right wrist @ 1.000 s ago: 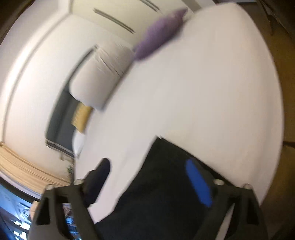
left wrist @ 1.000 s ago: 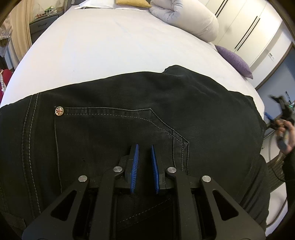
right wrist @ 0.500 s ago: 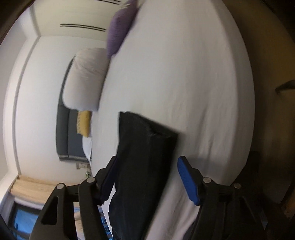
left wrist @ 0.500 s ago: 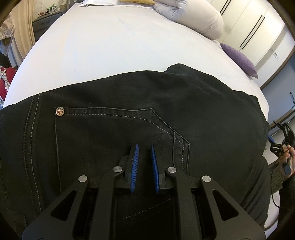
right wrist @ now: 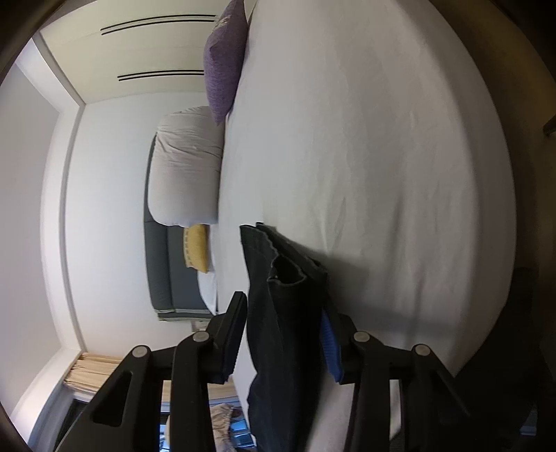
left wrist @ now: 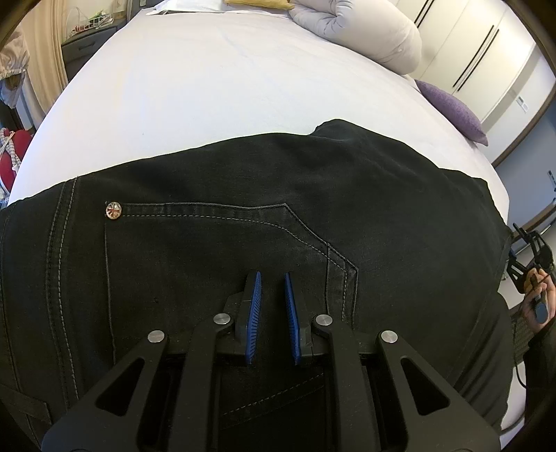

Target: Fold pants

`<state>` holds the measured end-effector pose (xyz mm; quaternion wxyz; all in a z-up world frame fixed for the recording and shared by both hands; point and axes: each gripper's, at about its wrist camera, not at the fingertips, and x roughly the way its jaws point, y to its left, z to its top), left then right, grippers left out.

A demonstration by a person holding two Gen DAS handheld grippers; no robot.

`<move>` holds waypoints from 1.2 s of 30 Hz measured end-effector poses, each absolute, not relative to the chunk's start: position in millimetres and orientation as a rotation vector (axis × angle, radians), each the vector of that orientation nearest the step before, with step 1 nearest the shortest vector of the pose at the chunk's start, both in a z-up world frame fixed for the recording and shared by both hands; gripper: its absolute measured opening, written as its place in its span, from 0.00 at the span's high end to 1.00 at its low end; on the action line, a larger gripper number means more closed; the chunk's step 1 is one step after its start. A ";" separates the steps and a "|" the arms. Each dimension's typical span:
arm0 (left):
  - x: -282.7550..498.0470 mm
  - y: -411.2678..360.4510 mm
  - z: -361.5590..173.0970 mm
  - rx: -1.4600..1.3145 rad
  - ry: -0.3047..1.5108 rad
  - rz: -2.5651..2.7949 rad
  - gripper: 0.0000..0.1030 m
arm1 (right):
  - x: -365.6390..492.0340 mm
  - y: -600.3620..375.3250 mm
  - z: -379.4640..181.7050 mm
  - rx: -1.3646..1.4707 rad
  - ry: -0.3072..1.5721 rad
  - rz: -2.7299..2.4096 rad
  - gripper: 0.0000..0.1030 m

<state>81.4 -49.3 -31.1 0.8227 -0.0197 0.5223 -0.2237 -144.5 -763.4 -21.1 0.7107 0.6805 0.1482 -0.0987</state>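
Pants (left wrist: 243, 215) lie flat across the near part of the bed (left wrist: 215, 90), spanning it from left to right. The left gripper (left wrist: 271, 299) sits over the pants, just below the pocket seam (left wrist: 305, 229), with the rivet (left wrist: 113, 210) to its upper left. A duvet roll (left wrist: 365, 31) and a cushion (left wrist: 451, 107) lie at the far right of the bed. At the right edge, the right gripper (right wrist: 281, 323) straddles the pants' hem end (right wrist: 278, 264), one finger on either side of the cloth.
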 end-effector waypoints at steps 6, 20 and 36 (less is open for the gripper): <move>80.9 -49.4 -31.2 -0.037 1.110 -0.474 0.86 | -138.0 -772.2 -42.6 1.580 0.278 -0.208 0.59; 81.2 -47.1 -32.7 -0.028 1.104 -0.473 0.86 | -100.9 -767.5 -40.1 1.497 0.329 -0.245 0.88; 79.1 -39.0 -31.4 -0.057 1.098 -0.480 0.86 | -42.6 -675.4 67.0 0.935 0.528 -0.183 0.89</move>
